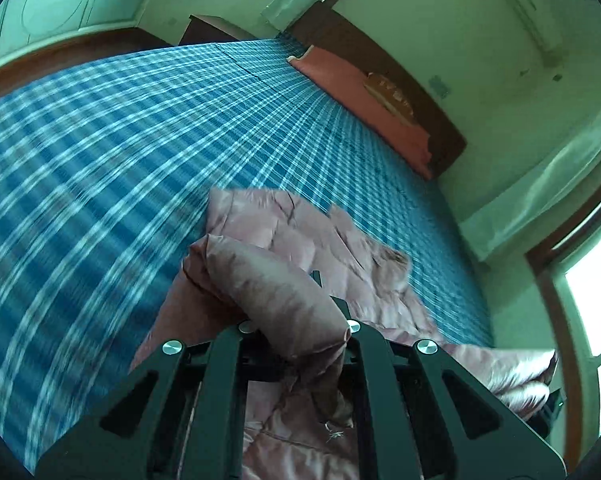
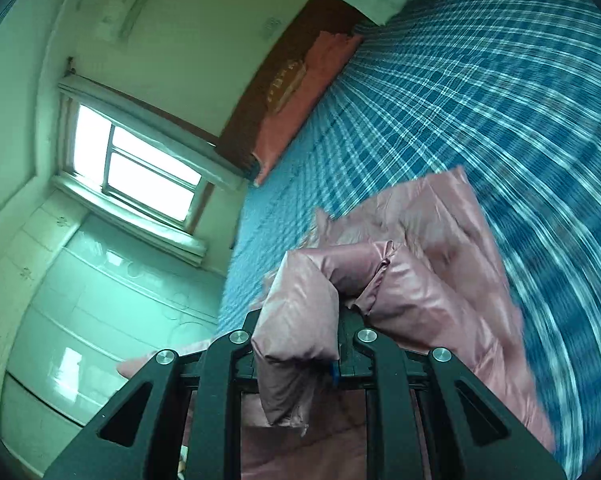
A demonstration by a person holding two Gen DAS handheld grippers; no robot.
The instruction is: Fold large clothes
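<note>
Gripping folds of a shiny pink quilted jacket (image 1: pixel 284 300), the left tool (image 1: pixel 296 320) and right tool (image 2: pixel 300 332) are clamped tight. The jacket trails onto a blue plaid-covered bed (image 1: pixel 120 128).

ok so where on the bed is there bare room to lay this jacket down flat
Bare plaid sheet runs wide from the pink puffer jacket to the orange pillow at the headboard. It is crowded only near the grippers, where the jacket is bunched.

Daylight is streaming through a wood-framed window (image 2: pixel 140 168), pale walls (image 1: pixel 420 20) are surrounding a bed in a blue plaid sheet (image 1: pixel 140 140), and a dark wooden headboard (image 1: pixel 380 64) is backing a salmon pillow (image 1: pixel 360 96).
</note>
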